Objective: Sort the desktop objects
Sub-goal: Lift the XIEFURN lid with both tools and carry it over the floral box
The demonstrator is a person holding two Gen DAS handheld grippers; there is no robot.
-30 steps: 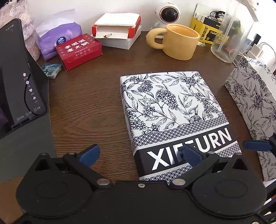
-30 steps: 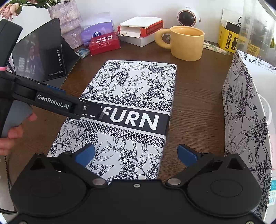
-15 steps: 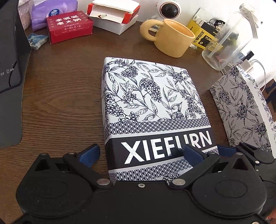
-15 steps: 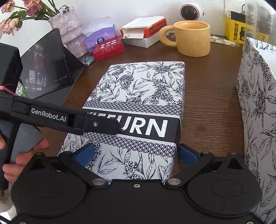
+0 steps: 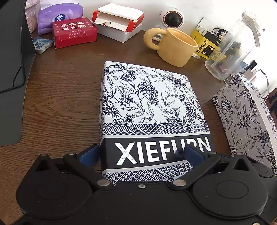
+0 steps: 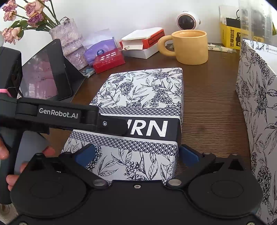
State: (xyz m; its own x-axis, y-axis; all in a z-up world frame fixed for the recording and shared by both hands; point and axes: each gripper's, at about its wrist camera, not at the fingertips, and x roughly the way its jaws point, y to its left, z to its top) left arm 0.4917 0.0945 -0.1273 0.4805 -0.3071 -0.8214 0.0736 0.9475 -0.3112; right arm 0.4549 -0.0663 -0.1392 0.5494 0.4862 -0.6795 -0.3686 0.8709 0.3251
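A flat box printed with navy leaves and the word XIEFURN (image 5: 152,107) (image 6: 147,93) lies in the middle of the brown desk (image 5: 60,110). My left gripper (image 5: 139,151) is open at the box's near end. Its left finger sits beside the box's left edge and its right finger rests over the printed band. In the right wrist view the left gripper (image 6: 69,117), held by a hand (image 6: 10,173), reaches across the box top. My right gripper (image 6: 136,152) is open, with the box's near end between its fingers.
A matching floral box part (image 5: 245,117) (image 6: 256,103) stands upright at the right. Behind are a yellow mug (image 5: 174,46), a red carton (image 5: 74,32), a purple tissue pack (image 5: 57,15), a clear jar (image 5: 230,48) and a round white camera (image 5: 171,17). A dark tablet (image 6: 45,76) leans at the left.
Both grippers have moved in toward the near end of the floral box. The left one shifted right until its fingers reached the box's left edge and top. The box has not moved.
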